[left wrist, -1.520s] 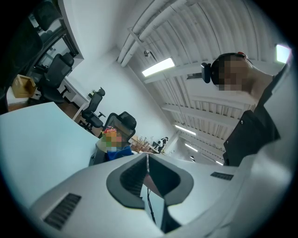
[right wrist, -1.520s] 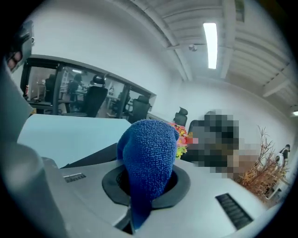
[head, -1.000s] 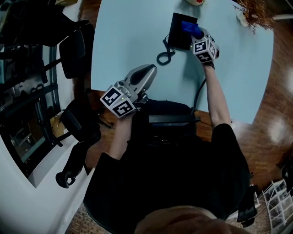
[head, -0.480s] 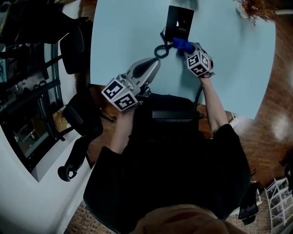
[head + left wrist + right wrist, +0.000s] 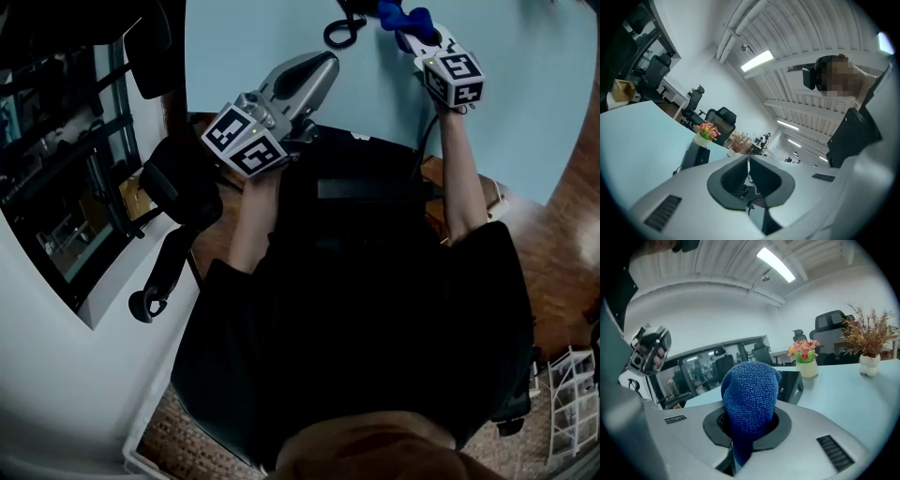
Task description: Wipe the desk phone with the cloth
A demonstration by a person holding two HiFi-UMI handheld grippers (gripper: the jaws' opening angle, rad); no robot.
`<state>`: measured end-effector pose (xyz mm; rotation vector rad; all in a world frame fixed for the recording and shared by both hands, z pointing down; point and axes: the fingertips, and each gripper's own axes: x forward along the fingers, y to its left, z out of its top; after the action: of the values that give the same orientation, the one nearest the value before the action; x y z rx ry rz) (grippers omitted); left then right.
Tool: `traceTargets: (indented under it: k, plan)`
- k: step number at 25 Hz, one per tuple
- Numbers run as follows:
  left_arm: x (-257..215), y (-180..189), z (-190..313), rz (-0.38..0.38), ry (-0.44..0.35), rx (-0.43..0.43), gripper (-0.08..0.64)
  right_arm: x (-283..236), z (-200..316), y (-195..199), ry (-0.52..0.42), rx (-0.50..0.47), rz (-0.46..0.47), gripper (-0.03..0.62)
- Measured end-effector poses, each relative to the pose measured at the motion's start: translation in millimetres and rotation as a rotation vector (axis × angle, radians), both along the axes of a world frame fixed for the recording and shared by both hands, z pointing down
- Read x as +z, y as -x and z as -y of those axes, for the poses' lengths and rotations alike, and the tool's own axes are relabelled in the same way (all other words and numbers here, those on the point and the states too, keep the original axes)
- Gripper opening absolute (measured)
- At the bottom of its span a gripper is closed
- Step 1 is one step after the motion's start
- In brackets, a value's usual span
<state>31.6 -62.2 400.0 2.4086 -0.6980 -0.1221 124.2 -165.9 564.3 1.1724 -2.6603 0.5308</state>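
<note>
Blue cloth (image 5: 749, 394) is pinched in your right tongs (image 5: 422, 39), bunched up out of the jaws. A second ago that wad was pressed on the desk phone (image 5: 791, 386); now you have drawn it back toward yourself, so it hangs clear. In the right gripper view the phone stands on the pale tabletop (image 5: 244, 56) behind the cloth, apart from it. Half a second ago the cloth was already off the phone and near the coiled cord (image 5: 339, 32); it is now just beside that coil, and the phone has nearly slipped off the top of the head view.

Your left tongs (image 5: 749, 163) are pressed together on nothing; they have stayed by the tabletop's near edge, pointing toward the phone, and steady nothing.

I judge this to be the end of one wiping stroke, or a pause between strokes; whether the phone is clean enough cannot be read from here. If another pass is due, you must reach forward again to lay the cloth back on it.
</note>
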Motion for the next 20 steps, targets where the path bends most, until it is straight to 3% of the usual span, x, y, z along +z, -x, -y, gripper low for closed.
traceTargets:
  k: [5,10,16,20]
  plan:
    - [-28,-1,-20,-0.022,-0.042,0.07,-0.003,-63,-43,-19,-0.035,0.12,0.197,0.003]
    - [-52,32,-57,-0.074,-0.068,0.144,-0.003,-120,-112,-12,-0.069,0.228,0.37,0.003]
    - [-61,115,-119,-0.172,-0.08,0.203,-0.003,-171,-231,49,-0.132,0.367,0.434,0.003]
    - [-52,148,-155,-0.224,-0.063,0.257,-0.003,-192,-300,94,-0.162,0.396,0.433,0.003]
